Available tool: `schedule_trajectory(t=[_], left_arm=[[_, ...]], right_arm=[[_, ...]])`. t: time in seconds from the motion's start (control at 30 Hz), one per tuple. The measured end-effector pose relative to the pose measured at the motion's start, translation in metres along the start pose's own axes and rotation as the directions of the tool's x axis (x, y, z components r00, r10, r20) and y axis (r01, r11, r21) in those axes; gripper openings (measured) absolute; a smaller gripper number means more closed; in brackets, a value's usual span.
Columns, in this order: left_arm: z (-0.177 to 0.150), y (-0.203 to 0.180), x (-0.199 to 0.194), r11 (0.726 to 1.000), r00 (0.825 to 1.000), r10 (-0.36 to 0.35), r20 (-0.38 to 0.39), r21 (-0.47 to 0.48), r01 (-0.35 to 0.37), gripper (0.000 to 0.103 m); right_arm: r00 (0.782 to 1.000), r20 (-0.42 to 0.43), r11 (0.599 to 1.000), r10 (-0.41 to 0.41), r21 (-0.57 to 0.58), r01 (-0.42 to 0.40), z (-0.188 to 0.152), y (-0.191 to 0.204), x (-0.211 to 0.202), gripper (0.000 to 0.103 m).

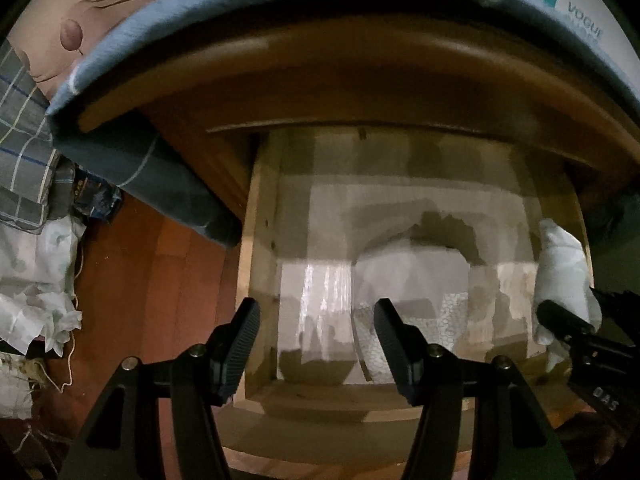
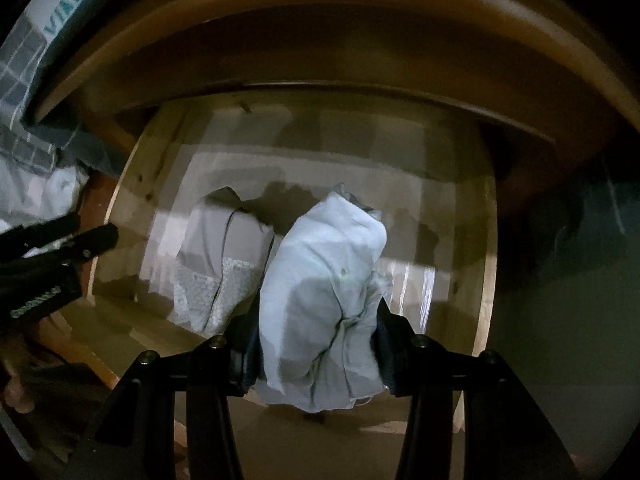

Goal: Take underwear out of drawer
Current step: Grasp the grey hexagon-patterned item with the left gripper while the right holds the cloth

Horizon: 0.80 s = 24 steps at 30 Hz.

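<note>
A pale wooden drawer [image 1: 256,240] [image 2: 486,280] stands pulled out under a brown bed frame. In the right wrist view my right gripper [image 2: 316,344] is shut on a bunched pale blue-white piece of underwear [image 2: 324,280] held above the drawer. The same bundle [image 1: 560,276] shows at the right edge of the left wrist view, with the right gripper [image 1: 576,326] below it. A folded white lace-patterned garment [image 1: 416,300] [image 2: 220,276] lies on the drawer floor. My left gripper [image 1: 316,340] hangs open over the drawer's front left part with nothing between its fingers; it shows as a dark shape [image 2: 52,256] at the left of the right wrist view.
The bed frame's brown rail [image 1: 360,92] and a blue mattress edge [image 1: 280,4] overhang the drawer's back. A checked blanket [image 1: 24,136] and crumpled white cloths [image 1: 40,280] lie on the red-brown floor [image 1: 140,280] to the left. Glossy liner [image 1: 320,292] covers the drawer floor.
</note>
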<state>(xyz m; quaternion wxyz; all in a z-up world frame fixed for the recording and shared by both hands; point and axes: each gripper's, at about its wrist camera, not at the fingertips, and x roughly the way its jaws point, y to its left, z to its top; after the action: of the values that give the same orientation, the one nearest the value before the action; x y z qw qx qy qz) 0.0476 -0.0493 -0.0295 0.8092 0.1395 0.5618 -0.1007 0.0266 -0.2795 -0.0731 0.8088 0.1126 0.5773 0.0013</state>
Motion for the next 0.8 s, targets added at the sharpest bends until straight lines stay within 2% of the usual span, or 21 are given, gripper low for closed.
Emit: schedule_trajectory(t=[0.23,0.4,0.53,0.7,0.8], left_arm=[[-0.002,-0.012,0.009,0.999,1.000,0.015,-0.021,0.037,-0.015,0.061],[-0.002,-0.015,0.015,0.999,0.999,-0.013,-0.048,0.029,0.015,0.061],[-0.003,-0.018,0.016,1.000,0.999,-0.009,-0.047,0.026,0.011,0.061],[-0.004,-0.029,0.025,0.998,0.994,-0.048,-0.097,0.024,0.051,0.061],[-0.004,-0.035,0.028,0.998,0.994,-0.042,-0.101,0.032,0.046,0.061]], right_arm=[[0.999,0.030,0.998,-0.031,0.063,0.029,0.000,-0.017,-0.004,0.044],[0.999,0.020,0.995,-0.034,0.090,0.032,-0.001,-0.023,-0.001,0.044],[0.999,0.014,0.994,-0.047,0.095,0.046,0.000,-0.022,-0.001,0.044],[0.999,0.011,0.996,-0.048,0.081,0.047,0.000,-0.019,0.000,0.044],[0.999,0.010,0.995,-0.042,0.087,0.041,-0.001,-0.021,0.000,0.044]])
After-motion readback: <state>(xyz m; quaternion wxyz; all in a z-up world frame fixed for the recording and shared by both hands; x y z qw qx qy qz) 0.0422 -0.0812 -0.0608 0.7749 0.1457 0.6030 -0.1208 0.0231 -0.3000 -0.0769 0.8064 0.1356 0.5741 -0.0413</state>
